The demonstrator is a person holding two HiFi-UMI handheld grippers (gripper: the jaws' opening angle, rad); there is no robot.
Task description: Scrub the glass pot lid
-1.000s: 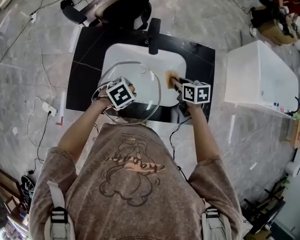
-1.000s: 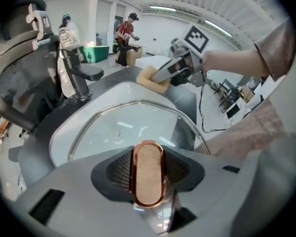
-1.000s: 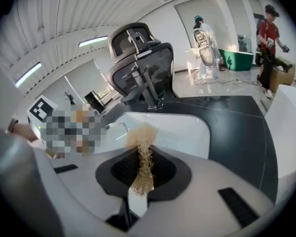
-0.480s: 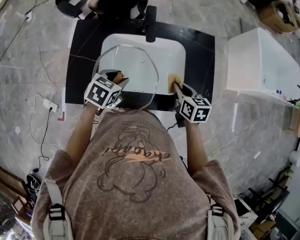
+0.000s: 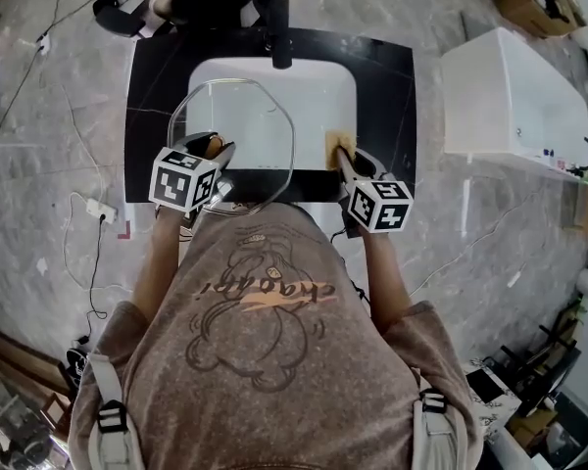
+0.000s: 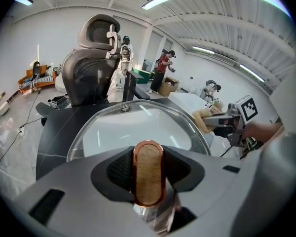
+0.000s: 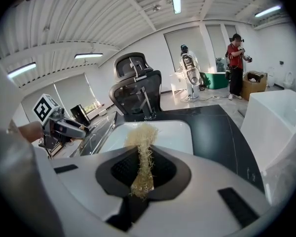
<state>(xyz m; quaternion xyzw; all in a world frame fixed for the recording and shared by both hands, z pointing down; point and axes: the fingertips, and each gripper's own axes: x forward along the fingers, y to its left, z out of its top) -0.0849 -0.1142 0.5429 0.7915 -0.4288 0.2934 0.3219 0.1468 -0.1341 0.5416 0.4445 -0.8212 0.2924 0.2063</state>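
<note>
The glass pot lid (image 5: 237,125) with a metal rim is held tilted over the left half of the white sink (image 5: 318,86). My left gripper (image 5: 210,151) is shut on the lid's wooden knob (image 6: 148,171), which stands upright between the jaws in the left gripper view, with the lid (image 6: 138,127) spreading beyond it. My right gripper (image 5: 339,157) is shut on a tan fibrous scrubber (image 5: 335,148) at the sink's right edge, apart from the lid. In the right gripper view the scrubber (image 7: 143,157) sticks up between the jaws.
A black faucet (image 5: 278,29) stands at the back of the sink, set in a black countertop (image 5: 392,96). A white box (image 5: 514,91) sits to the right. A black office chair (image 6: 91,70) stands behind the counter. Cables lie on the floor at the left.
Both grippers have drawn back toward the body. The lid has come along with the left gripper and the scrubber has stayed in the right one.
</note>
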